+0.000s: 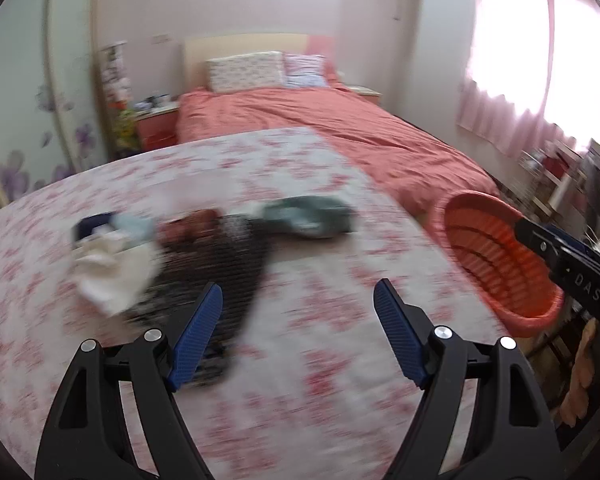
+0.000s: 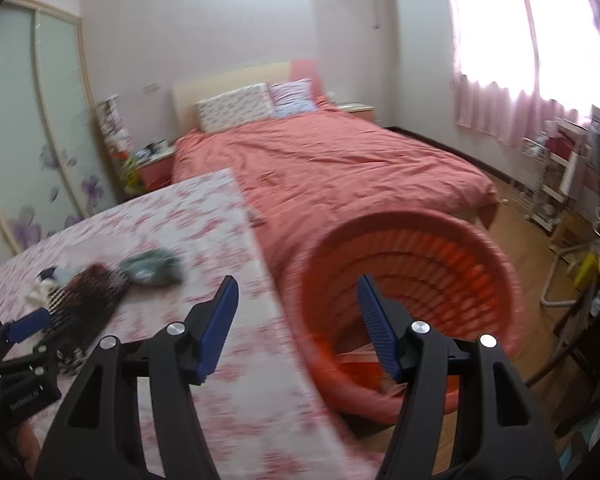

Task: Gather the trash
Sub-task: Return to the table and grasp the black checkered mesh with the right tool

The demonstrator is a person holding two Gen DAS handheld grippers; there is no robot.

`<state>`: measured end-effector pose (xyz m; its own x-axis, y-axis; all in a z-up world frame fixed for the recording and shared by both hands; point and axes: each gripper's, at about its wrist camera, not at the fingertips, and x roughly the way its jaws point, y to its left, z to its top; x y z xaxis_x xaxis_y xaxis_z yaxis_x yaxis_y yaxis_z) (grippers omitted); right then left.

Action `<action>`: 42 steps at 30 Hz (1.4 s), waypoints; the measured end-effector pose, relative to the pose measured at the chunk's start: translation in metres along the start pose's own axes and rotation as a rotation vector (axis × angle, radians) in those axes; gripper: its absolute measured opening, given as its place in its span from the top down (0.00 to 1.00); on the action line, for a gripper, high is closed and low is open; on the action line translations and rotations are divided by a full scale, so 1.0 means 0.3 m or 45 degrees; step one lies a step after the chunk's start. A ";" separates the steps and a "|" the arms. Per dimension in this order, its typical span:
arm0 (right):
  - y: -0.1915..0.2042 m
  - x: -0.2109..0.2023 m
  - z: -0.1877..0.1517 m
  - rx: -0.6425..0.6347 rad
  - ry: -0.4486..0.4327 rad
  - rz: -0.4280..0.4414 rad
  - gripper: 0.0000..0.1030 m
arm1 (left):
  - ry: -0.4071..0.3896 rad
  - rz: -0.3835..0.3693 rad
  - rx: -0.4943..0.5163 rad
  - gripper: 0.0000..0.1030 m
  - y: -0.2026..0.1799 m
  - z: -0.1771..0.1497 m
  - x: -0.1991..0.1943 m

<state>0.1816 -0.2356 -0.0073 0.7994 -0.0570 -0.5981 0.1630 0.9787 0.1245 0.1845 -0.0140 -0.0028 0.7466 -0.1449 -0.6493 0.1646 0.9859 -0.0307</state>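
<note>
L gripper (image 1: 298, 300) w/ blue-padded black fingers hangs spread wide, empty, over the pink-floral tablecloth (image 1: 320, 360), just short of a dark mesh cloth (image 1: 220, 276). R gripper (image 2: 296, 294) likewise gapes empty, straddling table edge & tipped orange slatted plastic basket (image 2: 440, 264). Beyond: white crumpled scrap (image 1: 108, 276), grey-green wad (image 1: 308, 218), all blurred.

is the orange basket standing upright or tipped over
Tipped. The orange basket lies beside the table, its round opening facing the right claw, ribbed inner wall in view.
</note>
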 end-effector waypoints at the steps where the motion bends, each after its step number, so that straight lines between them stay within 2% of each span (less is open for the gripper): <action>1: 0.033 0.002 -0.004 -0.015 0.009 0.017 0.41 | -0.004 0.030 -0.021 0.25 0.042 -0.007 -0.009; 6: 0.227 0.045 -0.015 -0.081 0.080 0.130 0.42 | -0.008 0.149 -0.140 0.25 0.232 -0.030 -0.036; 10: 0.374 0.103 -0.023 -0.104 0.157 0.220 0.49 | -0.018 0.221 -0.232 0.25 0.363 -0.047 -0.053; 14: 0.489 0.171 -0.032 -0.119 0.240 0.284 0.54 | -0.022 0.258 -0.262 0.25 0.438 -0.063 -0.063; 19: 0.588 0.258 -0.050 -0.122 0.325 0.308 0.57 | -0.010 0.262 -0.302 0.25 0.510 -0.090 -0.067; 25: 0.646 0.346 -0.066 -0.139 0.413 0.310 0.57 | 0.002 0.260 -0.337 0.25 0.565 -0.109 -0.066; 27: 0.660 0.365 -0.078 -0.162 0.431 0.304 0.60 | 0.007 0.254 -0.349 0.25 0.578 -0.114 -0.061; 29: 0.669 0.358 -0.084 -0.191 0.408 0.291 0.64 | 0.011 0.250 -0.355 0.25 0.585 -0.118 -0.058; 31: 0.666 0.343 -0.085 -0.195 0.402 0.300 0.78 | 0.013 0.248 -0.353 0.25 0.588 -0.119 -0.056; 33: 0.656 0.331 -0.082 -0.188 0.391 0.310 0.86 | 0.016 0.247 -0.350 0.25 0.590 -0.122 -0.052; 37: 0.624 0.290 -0.079 -0.191 0.344 0.302 0.90 | 0.022 0.233 -0.349 0.25 0.583 -0.118 -0.046; 42: 0.575 0.225 -0.064 -0.187 0.273 0.287 0.91 | 0.034 0.192 -0.351 0.25 0.570 -0.110 -0.034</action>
<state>0.2525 -0.0669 -0.0413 0.6637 0.1913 -0.7231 -0.1011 0.9808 0.1666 0.1839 0.1589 -0.0266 0.7314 0.0031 -0.6819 -0.1300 0.9823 -0.1350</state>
